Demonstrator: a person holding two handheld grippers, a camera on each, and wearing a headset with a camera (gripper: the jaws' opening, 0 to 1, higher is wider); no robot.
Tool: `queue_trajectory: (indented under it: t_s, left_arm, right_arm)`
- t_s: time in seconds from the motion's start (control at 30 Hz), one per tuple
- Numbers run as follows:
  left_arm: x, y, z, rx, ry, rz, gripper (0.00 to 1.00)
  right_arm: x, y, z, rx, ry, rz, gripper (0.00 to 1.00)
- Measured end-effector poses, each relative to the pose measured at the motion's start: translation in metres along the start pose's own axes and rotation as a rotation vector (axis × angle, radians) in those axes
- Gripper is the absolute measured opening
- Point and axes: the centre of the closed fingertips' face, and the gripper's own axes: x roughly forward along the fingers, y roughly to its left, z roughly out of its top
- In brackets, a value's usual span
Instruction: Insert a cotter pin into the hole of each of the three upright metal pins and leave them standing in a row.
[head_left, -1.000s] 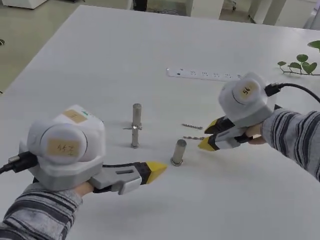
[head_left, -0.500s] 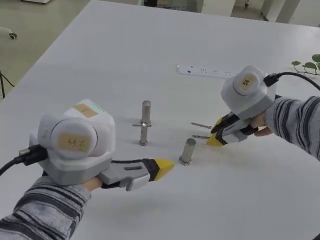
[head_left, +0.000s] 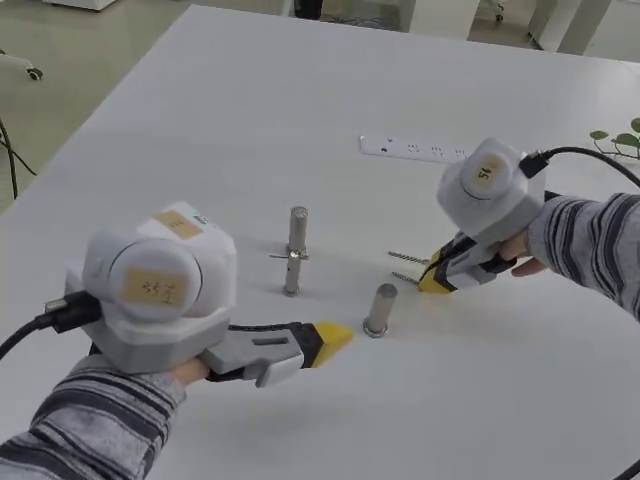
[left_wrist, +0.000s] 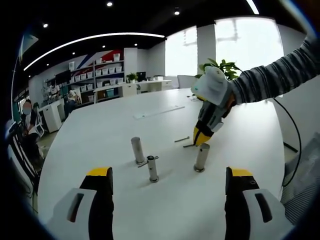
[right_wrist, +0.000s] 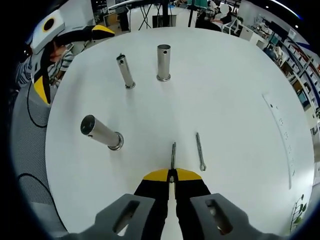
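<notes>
3 upright metal pins (right_wrist: 163, 62). 3 cotter pins (right_wrist: 200, 150): 2 loose, 1 apparently crosswise through a metal pin, tiny in view. 2 grippers: left gripper (left_wrist: 170, 175), right gripper (right_wrist: 171, 175). 1 power strip (head_left: 415, 150). 1 plant (left_wrist: 222, 67).

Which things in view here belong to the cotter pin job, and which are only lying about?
Job: three metal pins, held cotter pin, loose cotter pin, right gripper.
Lying about: power strip, plant.
</notes>
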Motion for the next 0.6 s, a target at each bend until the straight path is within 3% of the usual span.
queue_trajectory:
  t_s: [0.27,0.6]
  left_arm:
    - [0.000,-0.002,0.000,0.000,0.000,-0.011,0.89]
    - [0.001,-0.009,0.002,0.036,-0.012,-0.023,0.80]
  right_arm:
    - [-0.001,0.001,-0.001,0.032,-0.018,-0.004,0.00]
    - [-0.015,0.004,-0.004,0.023,-0.075,-0.058,0.00]
